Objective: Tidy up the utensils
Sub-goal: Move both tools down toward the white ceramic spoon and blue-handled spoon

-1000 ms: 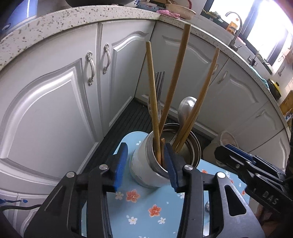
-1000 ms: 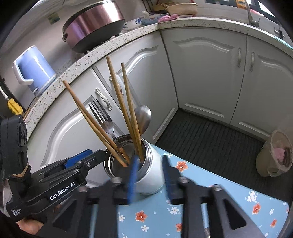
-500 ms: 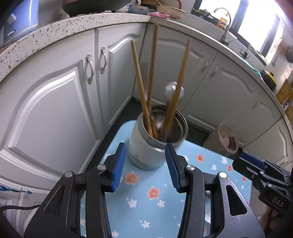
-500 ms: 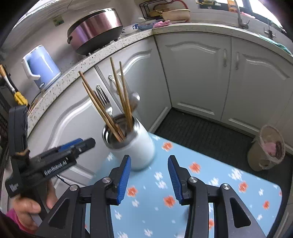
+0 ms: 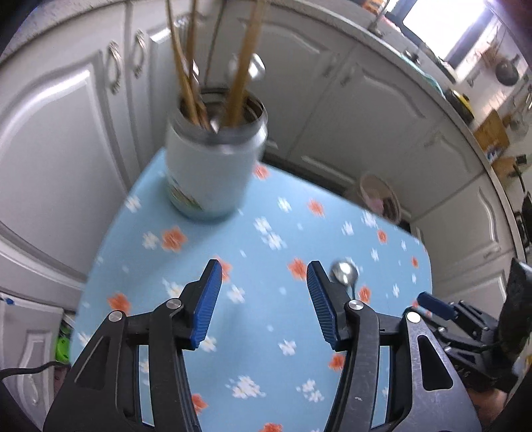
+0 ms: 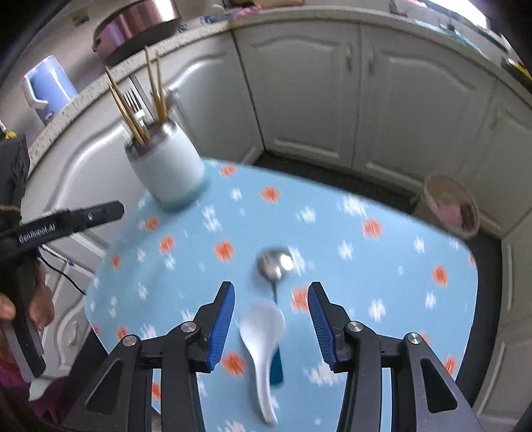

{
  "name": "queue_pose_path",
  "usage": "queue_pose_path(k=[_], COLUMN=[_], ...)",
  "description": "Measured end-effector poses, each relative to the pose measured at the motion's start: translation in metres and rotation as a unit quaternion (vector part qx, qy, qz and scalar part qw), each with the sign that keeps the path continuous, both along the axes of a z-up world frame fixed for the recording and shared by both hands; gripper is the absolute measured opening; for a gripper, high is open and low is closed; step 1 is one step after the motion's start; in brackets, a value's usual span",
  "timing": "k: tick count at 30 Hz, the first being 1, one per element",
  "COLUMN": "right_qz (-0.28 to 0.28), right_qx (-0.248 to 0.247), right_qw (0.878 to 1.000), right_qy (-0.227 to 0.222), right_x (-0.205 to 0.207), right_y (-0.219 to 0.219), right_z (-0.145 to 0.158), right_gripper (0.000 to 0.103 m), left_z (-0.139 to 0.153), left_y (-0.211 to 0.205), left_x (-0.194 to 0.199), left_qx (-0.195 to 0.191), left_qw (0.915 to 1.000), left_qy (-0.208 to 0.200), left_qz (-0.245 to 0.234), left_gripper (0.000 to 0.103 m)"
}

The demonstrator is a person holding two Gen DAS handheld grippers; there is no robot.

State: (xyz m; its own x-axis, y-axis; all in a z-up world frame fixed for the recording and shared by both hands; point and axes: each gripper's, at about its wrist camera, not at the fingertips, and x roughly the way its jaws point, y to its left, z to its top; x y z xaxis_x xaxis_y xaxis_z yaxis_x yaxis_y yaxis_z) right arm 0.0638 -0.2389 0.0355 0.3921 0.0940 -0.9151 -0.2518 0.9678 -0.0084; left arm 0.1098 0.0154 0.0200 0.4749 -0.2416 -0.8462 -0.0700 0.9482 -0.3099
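A white utensil jar with a steel rim stands at the far left corner of the blue flowered table; it also shows in the right wrist view. It holds wooden chopsticks, a fork and a spoon. A metal spoon with a blue handle and a white ceramic spoon lie on the table, between the jaws of my open, empty right gripper. My left gripper is open and empty above the table; the metal spoon bowl shows beside its right finger.
White kitchen cabinets curve around the table. A blue kettle and a pot sit on the counter. A small bin stands on the dark floor to the right. The left gripper shows in the right view.
Both grippers have pulled back from the jar toward the near side of the table. The two loose spoons have come into view under the right gripper.
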Motion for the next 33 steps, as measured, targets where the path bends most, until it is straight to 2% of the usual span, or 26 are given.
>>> queue_pose_path(k=[7,12,15,22,33], right_qz=[-0.001,0.002,0.010,0.023,0.031], right_qx=[0.004,-0.002,-0.018,-0.008,0.012], right_qw=[0.999,1.000,0.999,0.999,0.996], right_qy=[0.032,0.030,0.035,0.037,0.078], right_x=[-0.029,-0.033,-0.032,-0.030,-0.032], right_y=[-0.012,-0.013,-0.010,0.006,0.033], right_z=[-0.036,-0.047,-0.054,-0.060,-0.083], right_gripper=[0.044,0.043,0.036,0.036,0.036], left_z=[-0.030,-0.044,-0.047,-0.053,-0.056], left_y=[-0.023,-0.025,-0.020,-0.006,0.015], left_x=[-0.005,-0.008,-0.008,-0.007,-0.009], left_qx=[-0.022,-0.019,-0.019,-0.021,-0.032], left_qw=[0.9985,0.9976,0.9974,0.9969,0.9962], left_qy=[0.045,0.062,0.068,0.076,0.081], left_qz=[-0.023,-0.025,-0.019,-0.005,0.011], left_gripper=[0.053,0.053,0.053,0.053,0.053])
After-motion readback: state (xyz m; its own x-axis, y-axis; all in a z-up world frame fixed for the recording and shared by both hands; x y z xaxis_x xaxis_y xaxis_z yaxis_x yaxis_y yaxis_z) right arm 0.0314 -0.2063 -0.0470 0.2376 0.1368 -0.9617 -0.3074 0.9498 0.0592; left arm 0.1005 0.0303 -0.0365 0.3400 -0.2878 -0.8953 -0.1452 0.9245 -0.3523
